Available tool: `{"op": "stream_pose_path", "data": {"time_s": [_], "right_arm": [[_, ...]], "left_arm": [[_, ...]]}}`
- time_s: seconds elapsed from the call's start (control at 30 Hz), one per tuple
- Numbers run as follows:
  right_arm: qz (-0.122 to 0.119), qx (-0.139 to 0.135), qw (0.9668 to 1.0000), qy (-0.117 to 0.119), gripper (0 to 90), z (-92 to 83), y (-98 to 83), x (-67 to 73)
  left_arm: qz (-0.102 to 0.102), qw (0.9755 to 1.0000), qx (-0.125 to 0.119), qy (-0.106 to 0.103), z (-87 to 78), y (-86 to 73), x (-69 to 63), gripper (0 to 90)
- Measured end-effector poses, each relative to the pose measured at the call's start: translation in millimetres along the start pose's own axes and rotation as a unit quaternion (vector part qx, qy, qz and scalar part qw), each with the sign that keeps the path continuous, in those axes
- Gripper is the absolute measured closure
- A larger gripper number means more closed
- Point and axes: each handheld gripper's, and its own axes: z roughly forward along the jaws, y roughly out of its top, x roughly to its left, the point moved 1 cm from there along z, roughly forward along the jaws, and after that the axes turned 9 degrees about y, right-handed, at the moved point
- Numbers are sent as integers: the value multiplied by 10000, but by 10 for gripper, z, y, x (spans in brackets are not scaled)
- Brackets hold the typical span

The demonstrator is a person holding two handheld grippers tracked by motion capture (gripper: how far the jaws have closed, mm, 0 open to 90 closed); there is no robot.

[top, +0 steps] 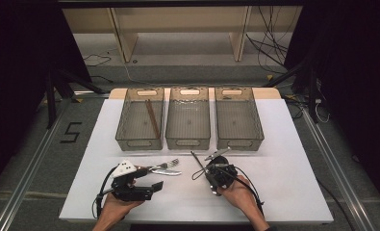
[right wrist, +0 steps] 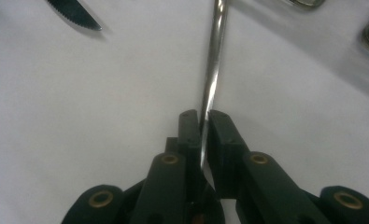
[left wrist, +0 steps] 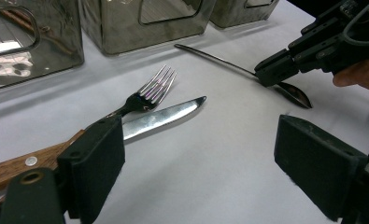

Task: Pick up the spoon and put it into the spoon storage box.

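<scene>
Right tongs (right wrist: 204, 126) clamped tight; left tongs (left wrist: 196, 158) gape wide, both low.

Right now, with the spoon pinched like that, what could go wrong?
The right gripper clamps only the thin handle of the spoon, so it might pivot or slip when lifted. The bins stand close ahead, so the long handle could catch a wall. The left gripper sits open beside the knife and fork and might nudge them.
</scene>
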Motion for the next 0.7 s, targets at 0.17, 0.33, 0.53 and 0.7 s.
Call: {"op": "stream_pose_path", "data": {"time_s": [0.17,0.33,0.53,0.7], "right_arm": [[75,-15,10000,47,847,-7,4,-18],[118,-6,9999,104,850,-14,11,-40],[155,-3,9998,141,851,-19,15,-62],[158,-1,9998,140,855,-34,20,-78]], "left_arm": [[-16,10000,15,-32,3,0,-7,160],[-5,10000,19,-43,3,1,-14,161],[5,10000,30,-63,5,2,-22,161],[25,10000,50,-77,5,1,-24,161]]}}
